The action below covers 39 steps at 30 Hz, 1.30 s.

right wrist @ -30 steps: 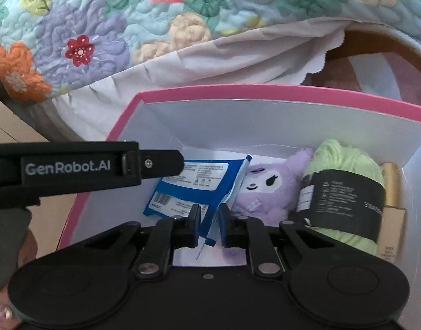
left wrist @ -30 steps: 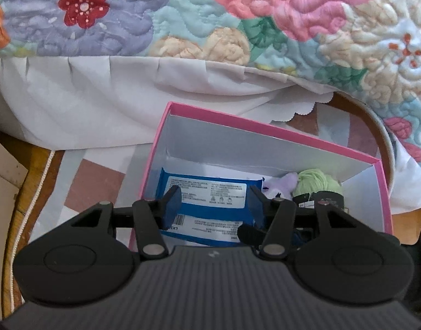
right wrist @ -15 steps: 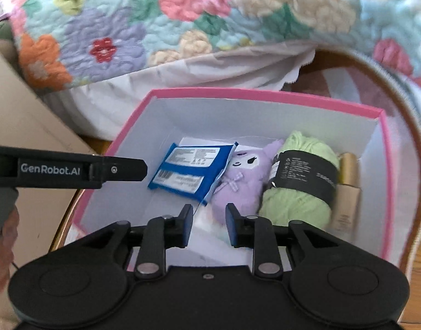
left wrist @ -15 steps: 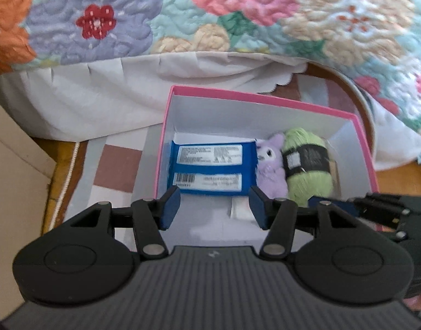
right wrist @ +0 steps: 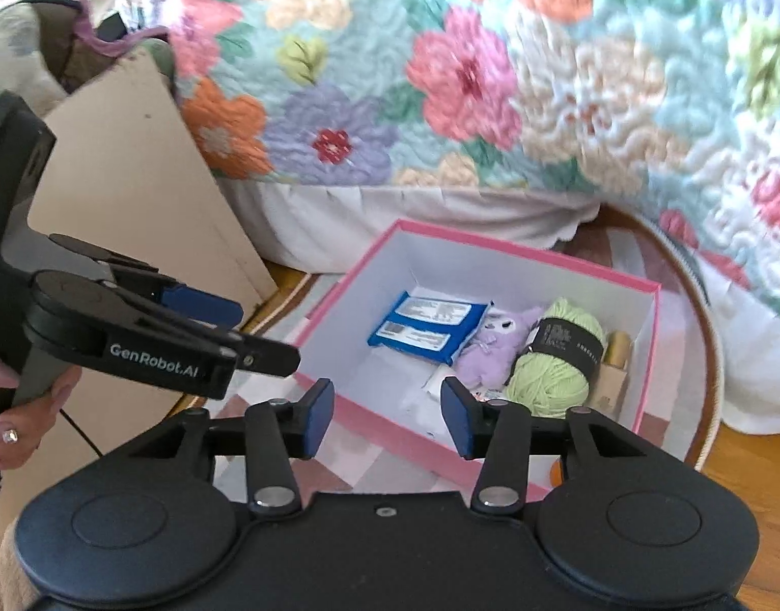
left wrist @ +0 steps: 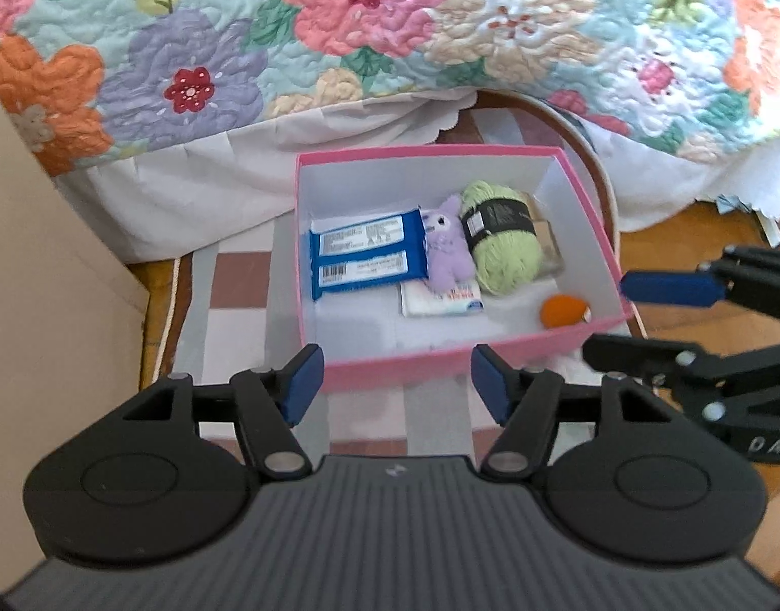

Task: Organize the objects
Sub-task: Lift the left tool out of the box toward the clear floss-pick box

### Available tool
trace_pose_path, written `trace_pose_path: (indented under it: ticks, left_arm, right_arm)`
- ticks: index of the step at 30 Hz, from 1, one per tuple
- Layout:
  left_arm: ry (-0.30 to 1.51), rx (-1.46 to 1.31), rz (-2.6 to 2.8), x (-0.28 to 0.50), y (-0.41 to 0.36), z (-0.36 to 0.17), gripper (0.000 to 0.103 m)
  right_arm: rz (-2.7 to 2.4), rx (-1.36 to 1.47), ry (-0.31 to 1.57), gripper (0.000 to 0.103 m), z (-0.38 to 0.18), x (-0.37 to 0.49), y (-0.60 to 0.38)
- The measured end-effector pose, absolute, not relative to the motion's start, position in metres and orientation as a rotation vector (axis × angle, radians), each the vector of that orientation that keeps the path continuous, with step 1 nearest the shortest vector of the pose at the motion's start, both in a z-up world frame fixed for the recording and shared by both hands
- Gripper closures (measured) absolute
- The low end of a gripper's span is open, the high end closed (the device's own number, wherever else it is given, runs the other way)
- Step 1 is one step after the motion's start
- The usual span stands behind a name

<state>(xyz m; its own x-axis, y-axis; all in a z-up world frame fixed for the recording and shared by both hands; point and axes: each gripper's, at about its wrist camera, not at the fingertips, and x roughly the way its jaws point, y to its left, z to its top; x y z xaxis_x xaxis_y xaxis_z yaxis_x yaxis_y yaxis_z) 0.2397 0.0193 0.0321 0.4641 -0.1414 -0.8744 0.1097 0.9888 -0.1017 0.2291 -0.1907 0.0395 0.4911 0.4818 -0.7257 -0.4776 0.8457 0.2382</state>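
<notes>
Above the near wall of the pink box (left wrist: 390, 366), the left hand-held gripper (left wrist: 394, 382) had its blue pads spread about halfway and widening, with nothing between them. The right hand-held gripper (right wrist: 387, 417) was in the same condition: jaws opening, empty, poised over the box's near corner. Neither touched the box or its contents.

Inside the box, along the far side, lay a blue packet (left wrist: 362, 257), a purple plush toy (left wrist: 445, 244) just beside it, and a green yarn ball (left wrist: 502, 244) with a dark label band touching the toy. A tan tube or bottle (right wrist: 614, 361) sat between the yarn and the side wall (its exact kind could not be told). A small white pack (left wrist: 441, 300) lay flat in front of the toy, and an orange object (left wrist: 563, 309) rested near the front right corner. The box stood on a checked rug (left wrist: 237, 295) beside a bed with a floral quilt (left wrist: 339, 40). A beige board (right wrist: 135, 193) leaned at the left.

Judgement: the items appeared placed, and both tools were clear of the box. No further loose item showed in either view. To finish well, the person should keep both tools above the rim while moving away, so a finger does not catch the wall and shift the row, and should look round for anything unpacked or a lid.
</notes>
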Motion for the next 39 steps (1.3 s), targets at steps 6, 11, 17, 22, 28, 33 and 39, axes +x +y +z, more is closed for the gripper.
trace_pose_path:
  ticks: [6, 11, 17, 22, 28, 33, 39]
  left_arm:
    - [1.057, -0.018, -0.177, 0.203, 0.022, 0.055, 0.034]
    - [0.973, 0.078, -0.166, 0.173, 0.014, 0.064, 0.033]
    - [0.988, 0.061, -0.188, 0.151, 0.005, 0.051, 0.032]
    - [1.027, 0.017, -0.241, 0.133, -0.004, 0.037, 0.024]
    - [1.044, 0.003, -0.311, 0.129, -0.023, 0.017, 0.011]
    - [1.040, -0.002, -0.316, 0.139, -0.042, -0.012, 0.010]
    - [1.016, -0.040, -0.336, 0.162, -0.058, -0.044, 0.010]
  right_arm:
    - [0.594, -0.039, 0.845, 0.039, 0.062, 0.196, -0.199]
    - [0.621, -0.049, 0.838, 0.031, 0.065, 0.161, -0.203]
    - [0.610, -0.002, 0.861, 0.018, 0.049, 0.126, -0.211]
    - [0.593, -0.027, 0.881, 0.013, 0.040, 0.102, -0.216]
    - [0.583, -0.037, 0.888, 0.009, 0.024, 0.085, -0.228]
    - [0.508, 0.073, 0.905, 0.009, -0.007, 0.083, -0.242]
    - [0.407, 0.056, 0.876, 0.009, -0.041, 0.082, -0.248]
